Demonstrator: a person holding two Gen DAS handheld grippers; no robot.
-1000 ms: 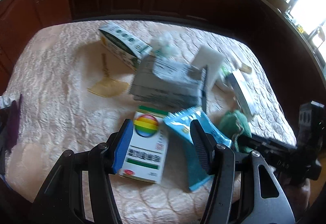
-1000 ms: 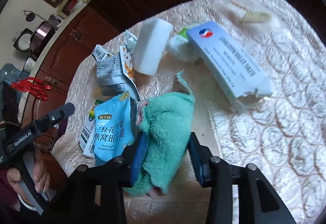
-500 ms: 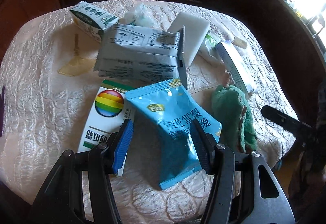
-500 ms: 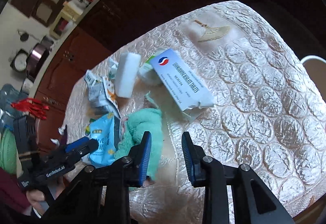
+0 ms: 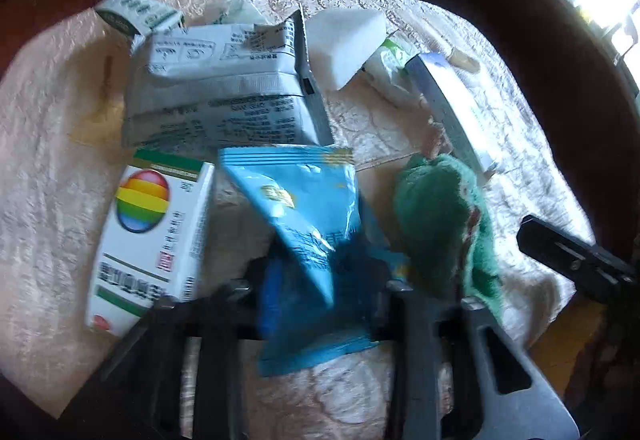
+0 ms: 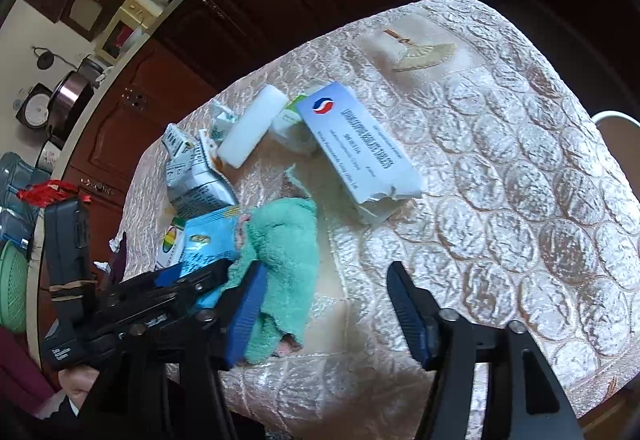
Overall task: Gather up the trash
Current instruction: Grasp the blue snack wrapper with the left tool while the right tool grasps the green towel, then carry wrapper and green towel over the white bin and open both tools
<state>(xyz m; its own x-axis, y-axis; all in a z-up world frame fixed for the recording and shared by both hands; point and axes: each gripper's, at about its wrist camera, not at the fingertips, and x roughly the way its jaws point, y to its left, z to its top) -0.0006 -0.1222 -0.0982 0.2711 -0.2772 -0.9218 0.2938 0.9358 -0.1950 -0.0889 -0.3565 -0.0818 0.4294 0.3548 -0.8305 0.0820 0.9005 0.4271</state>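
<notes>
On the quilted tablecloth [image 6: 500, 168] everything clusters around the green towel [image 6: 280, 252]. Just left of the towel: blue snack pouch [image 5: 304, 224], Chinese print, blurred, unreadable. Left gripper [image 5: 324, 280] jaws have just been closing; pouch is between them, crumpled and bulging up, so pinched. Motion blur hides the pads.

Left of the pouch: white box with rainbow ball logo [image 5: 148, 236], red and dark text, not legible. Beyond the towel, a grey foil pack [image 5: 224, 96] with fine print seen upside down, a green-white carton [image 5: 136, 14] partly behind it, and a white foam block [image 5: 344, 40].

Right of the towel: long white-blue tablet box [image 6: 360, 148], red/blue swirl logo, line ending "TABLETS", near end torn open.

Right gripper [image 6: 324, 304] jaws have just been opening; now wide. Its left pad is against the towel edge, right pad over bare cloth, nothing held. Both tools tilt steeply down; the hand on the left tool is mostly cut off at frame edge.
</notes>
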